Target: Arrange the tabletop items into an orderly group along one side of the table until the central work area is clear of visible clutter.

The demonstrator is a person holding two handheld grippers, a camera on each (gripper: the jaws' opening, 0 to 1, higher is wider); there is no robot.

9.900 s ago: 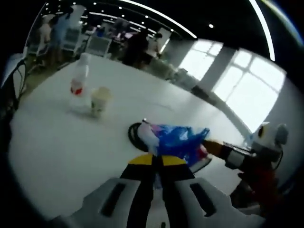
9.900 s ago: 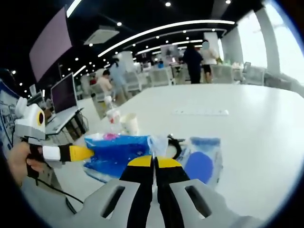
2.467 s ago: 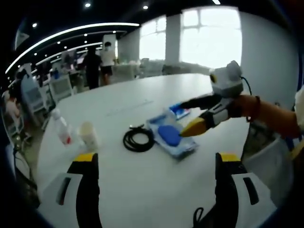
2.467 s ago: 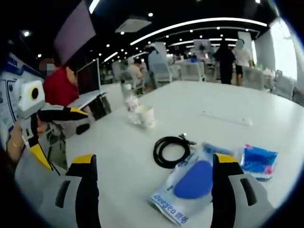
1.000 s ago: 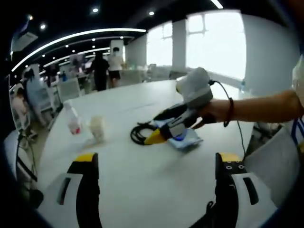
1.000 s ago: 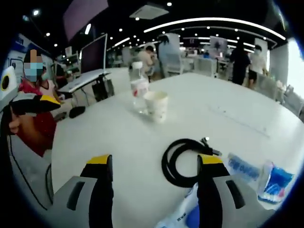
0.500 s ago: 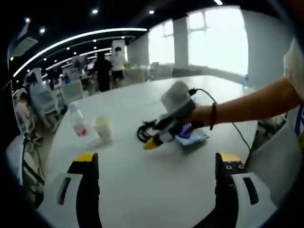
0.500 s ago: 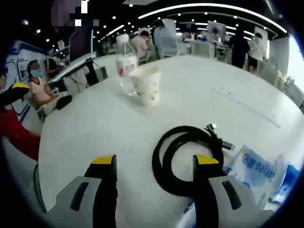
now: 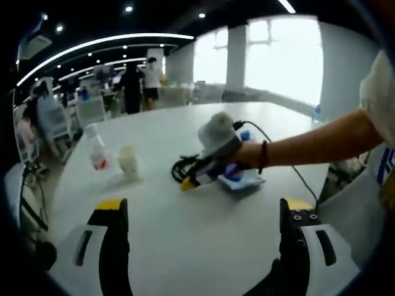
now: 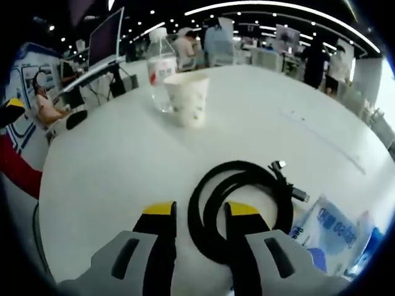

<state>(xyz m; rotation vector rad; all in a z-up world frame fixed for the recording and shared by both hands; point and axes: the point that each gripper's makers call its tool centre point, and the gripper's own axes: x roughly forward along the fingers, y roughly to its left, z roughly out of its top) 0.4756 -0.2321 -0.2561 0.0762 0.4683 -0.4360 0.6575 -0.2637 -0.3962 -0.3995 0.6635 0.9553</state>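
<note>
A coiled black cable (image 10: 237,169) lies on the white table (image 10: 99,166). My right gripper (image 10: 201,211) is low over it, its jaws drawn in on either side of the coil's near arc, with a thin gap still showing on the left. In the left gripper view the right gripper (image 9: 187,183) points down at the cable (image 9: 183,165), held by a person's hand. The left gripper (image 9: 203,205) hangs back over bare table, wide open with nothing between its jaws. A paper cup (image 10: 187,98) and a clear bottle (image 10: 162,71) stand together beyond the coil. A blue packet (image 10: 327,231) lies right of it.
The cup (image 9: 128,161) and bottle (image 9: 95,148) stand left of the cable, and the blue packet (image 9: 247,180) lies under the person's forearm (image 9: 308,145). Broad bare table (image 9: 185,228) lies in front. Desks, a monitor (image 10: 105,34) and people sit beyond the table's edge.
The right gripper has dropped closer to the cable and its jaws have narrowed sharply around the coil's near arc. The left gripper stays wide open and holds about the same place.
</note>
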